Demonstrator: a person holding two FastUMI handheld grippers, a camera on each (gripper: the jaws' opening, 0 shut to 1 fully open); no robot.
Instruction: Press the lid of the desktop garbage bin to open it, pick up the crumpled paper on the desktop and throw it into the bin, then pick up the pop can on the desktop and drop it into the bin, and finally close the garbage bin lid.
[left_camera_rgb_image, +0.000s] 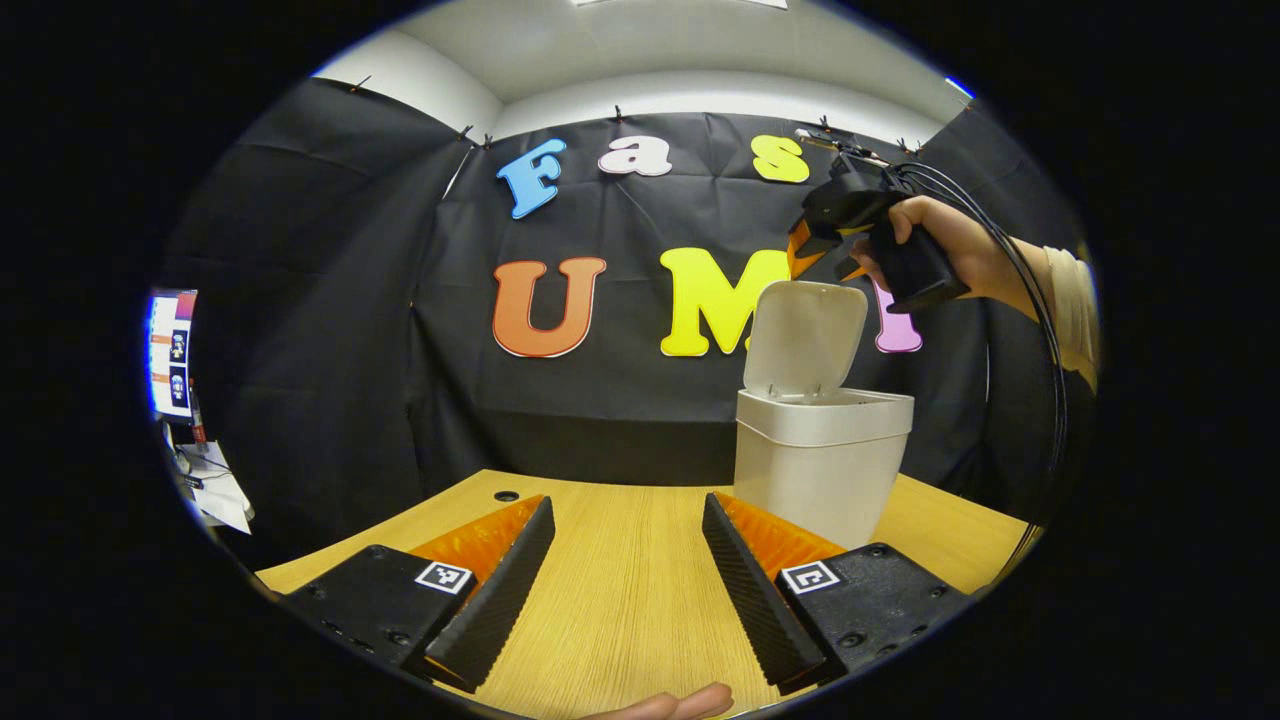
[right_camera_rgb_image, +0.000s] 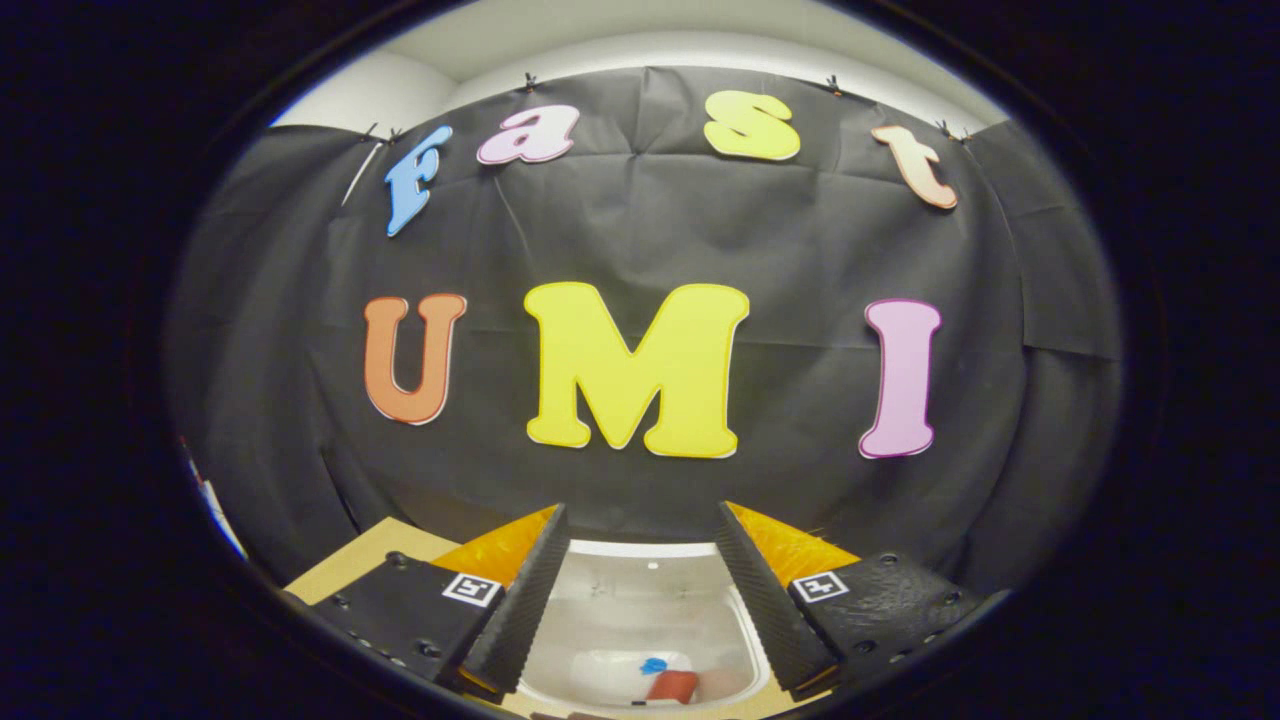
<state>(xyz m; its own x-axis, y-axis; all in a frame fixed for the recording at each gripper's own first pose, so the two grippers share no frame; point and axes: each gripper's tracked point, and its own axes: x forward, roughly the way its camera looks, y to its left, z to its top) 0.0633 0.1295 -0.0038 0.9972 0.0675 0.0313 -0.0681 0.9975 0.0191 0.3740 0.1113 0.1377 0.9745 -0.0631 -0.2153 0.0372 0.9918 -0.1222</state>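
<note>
I judge the task nearly done. My right gripper (right_camera_rgb_image: 635, 565) hangs above the open bin (left_camera_rgb_image: 820, 470), jaws apart and empty; inside the bin, at six o'clock in the right gripper view, lies the pop can (right_camera_rgb_image: 672, 686) beside something pale, likely the paper. My left gripper (left_camera_rgb_image: 625, 570) hovers over the desk (left_camera_rgb_image: 620, 600), jaws apart. The lid (left_camera_rgb_image: 805, 340) stands upright; closing it remains.

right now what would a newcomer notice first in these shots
The white bin stands on the wooden table with its lid flipped up. The right gripper hovers above it, open and empty. Looking down from it, a red can lies inside the bin.
</note>
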